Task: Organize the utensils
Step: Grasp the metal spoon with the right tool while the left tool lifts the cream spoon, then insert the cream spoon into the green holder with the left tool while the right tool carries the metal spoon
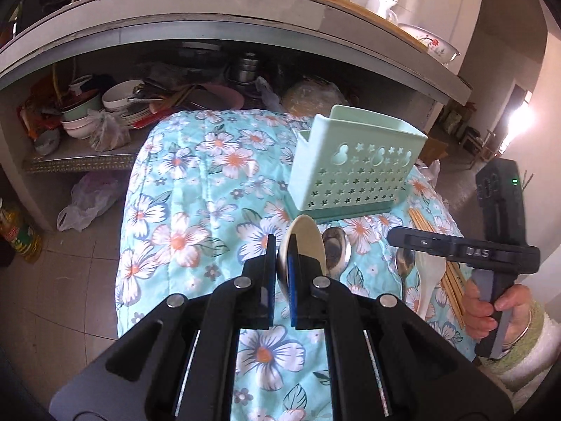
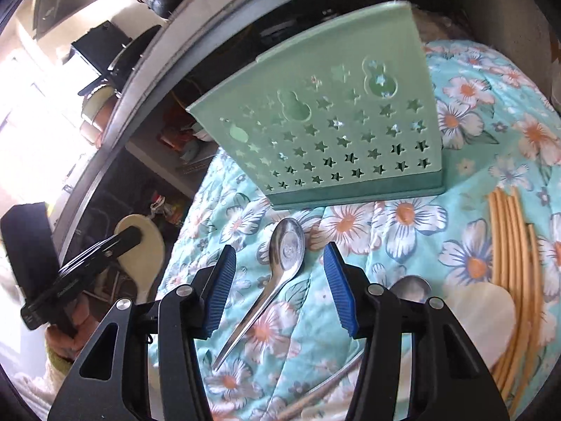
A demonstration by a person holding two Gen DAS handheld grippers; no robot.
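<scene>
1. Left gripper [image 1: 280, 263] was clamped on a cream rice paddle [image 1: 304, 242], raised near the green holder [image 1: 354, 165] at the cloth's far edge; lowering it handle-first into the holder's open top appeared advisable.
2. Right gripper [image 2: 278, 280] stood apart, empty, over a steel spoon [image 2: 285, 249].
3. Count on floral cloth [image 2: 491, 112]: two steel spoons; one white paddle [image 2: 480, 319]; one chopstick bundle [image 2: 508, 231].

Utensil holder [image 2: 336, 129] upright on cloth-covered table [image 2: 491, 80], 2 spoons [image 2: 289, 245] before it, chopsticks [image 2: 515, 263] at right.
</scene>
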